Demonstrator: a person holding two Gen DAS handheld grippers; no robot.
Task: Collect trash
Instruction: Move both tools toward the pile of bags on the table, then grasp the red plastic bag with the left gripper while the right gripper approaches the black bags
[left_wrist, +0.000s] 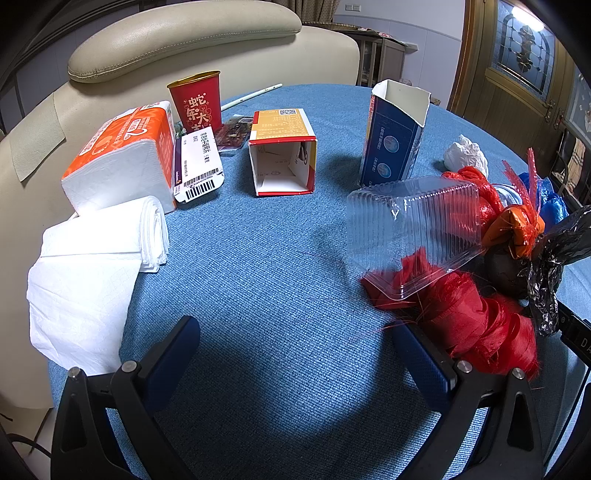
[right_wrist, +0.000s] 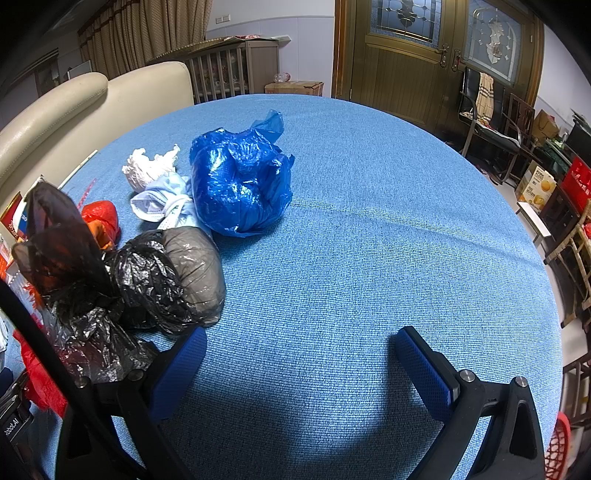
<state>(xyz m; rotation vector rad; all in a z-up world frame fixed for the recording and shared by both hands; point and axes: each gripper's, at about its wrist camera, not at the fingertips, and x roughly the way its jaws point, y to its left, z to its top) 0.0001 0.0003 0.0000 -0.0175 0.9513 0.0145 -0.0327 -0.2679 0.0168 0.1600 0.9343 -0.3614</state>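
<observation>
Two grippers hover over the blue tablecloth (right_wrist: 369, 221), both with fingers spread wide and holding nothing. No trash looks gathered yet, so this reads as the approach step. In the left wrist view the left gripper (left_wrist: 295, 354) faces bare cloth, with an open carton (left_wrist: 282, 153) above centre and a clear plastic tray (left_wrist: 413, 229) right of centre. In the right wrist view the right gripper (right_wrist: 301, 362) has the black bag (right_wrist: 166, 280) just beside its left finger, and the blue bag (right_wrist: 240, 181) above; the next move probably calls for swinging left.
</observation>
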